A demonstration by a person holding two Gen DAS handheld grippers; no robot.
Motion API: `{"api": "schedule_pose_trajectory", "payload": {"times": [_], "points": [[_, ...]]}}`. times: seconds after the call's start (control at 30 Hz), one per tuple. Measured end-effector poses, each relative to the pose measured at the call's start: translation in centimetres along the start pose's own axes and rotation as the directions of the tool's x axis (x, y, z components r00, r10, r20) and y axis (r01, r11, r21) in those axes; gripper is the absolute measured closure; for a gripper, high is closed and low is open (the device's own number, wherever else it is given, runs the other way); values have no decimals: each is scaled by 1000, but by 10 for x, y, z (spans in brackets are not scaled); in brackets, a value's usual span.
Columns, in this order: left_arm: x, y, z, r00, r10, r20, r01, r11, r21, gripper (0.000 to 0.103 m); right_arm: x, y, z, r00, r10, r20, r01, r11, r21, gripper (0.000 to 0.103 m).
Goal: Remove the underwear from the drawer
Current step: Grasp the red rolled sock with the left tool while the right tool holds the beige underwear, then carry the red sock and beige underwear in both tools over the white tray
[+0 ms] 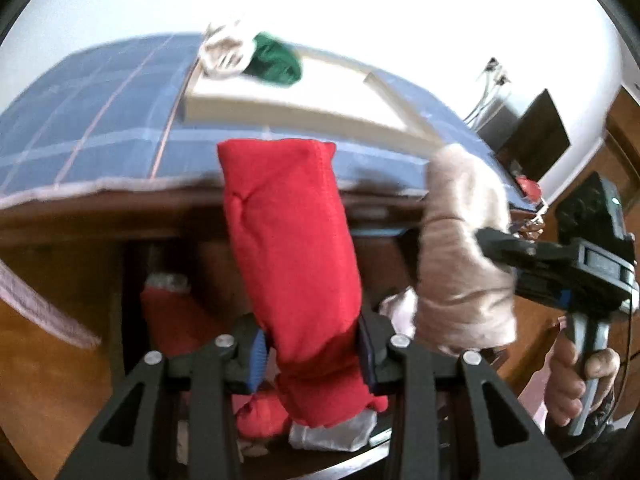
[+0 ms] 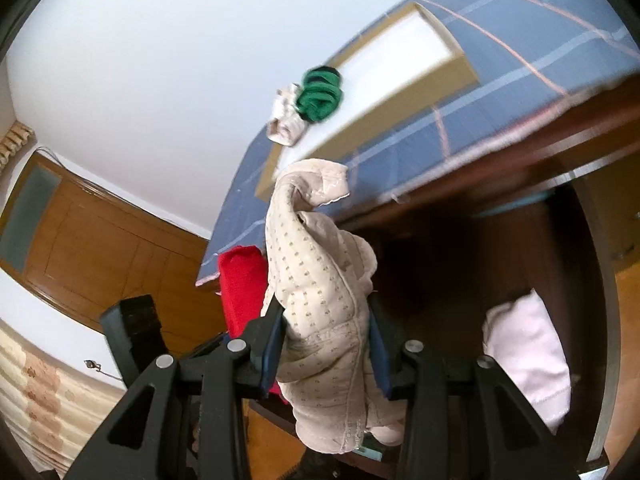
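Note:
My left gripper [image 1: 312, 356] is shut on red underwear [image 1: 292, 264], held up in front of the table edge above the open wooden drawer [image 1: 120, 280]. My right gripper [image 2: 326, 354] is shut on beige dotted underwear [image 2: 320, 280]; it shows in the left wrist view [image 1: 460, 264] at the right, beside the red piece. More red cloth [image 1: 176, 320] and a white folded piece [image 2: 528, 356] lie in the drawer. Green underwear [image 1: 276, 60] and a whitish piece [image 1: 224, 52] lie at the far edge of a shallow box [image 1: 288, 104] on the table.
The table carries a blue checked cloth [image 1: 100, 120]. A dark monitor [image 1: 536, 136] and cables stand at the far right. Wooden cabinets [image 2: 100, 240] line the wall at the left of the right wrist view.

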State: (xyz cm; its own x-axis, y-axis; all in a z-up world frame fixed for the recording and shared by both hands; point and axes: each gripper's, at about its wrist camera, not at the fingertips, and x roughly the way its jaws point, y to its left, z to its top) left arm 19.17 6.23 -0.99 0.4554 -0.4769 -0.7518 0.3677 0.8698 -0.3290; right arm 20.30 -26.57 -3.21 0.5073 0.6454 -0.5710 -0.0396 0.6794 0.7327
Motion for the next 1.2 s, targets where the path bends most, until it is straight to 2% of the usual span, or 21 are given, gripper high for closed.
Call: {"api": "schedule_pose_trajectory", "payload": {"times": [0.17,0.33,0.47,0.73,0.87,1.07,1.2], "points": [[-16,-16,38,998,12,59,-15,998,59,68,-4,19,18,999,-3,40,4,999,-32,62],[-20,-29,73,994,15,105,-26,994,107,68,-13,37,50,994,-21,103,29,997,-76,63],[-11,-31,109,991,29,127,-45,992,121,68,-9,52,81,988,-47,147,63,992,-108,62],[14,-33,176,990,3,138,-21,991,135,68,10,61,142,971,-108,215,137,982,-127,62],[33,-38,207,989,22,147,-46,987,157,68,23,61,171,964,-131,230,163,978,-127,62],[70,-38,247,992,69,102,-86,982,170,68,45,52,208,958,-165,236,192,977,-96,62],[98,-26,269,994,90,57,-97,986,139,68,69,37,234,948,-224,227,245,967,-69,62]]}}
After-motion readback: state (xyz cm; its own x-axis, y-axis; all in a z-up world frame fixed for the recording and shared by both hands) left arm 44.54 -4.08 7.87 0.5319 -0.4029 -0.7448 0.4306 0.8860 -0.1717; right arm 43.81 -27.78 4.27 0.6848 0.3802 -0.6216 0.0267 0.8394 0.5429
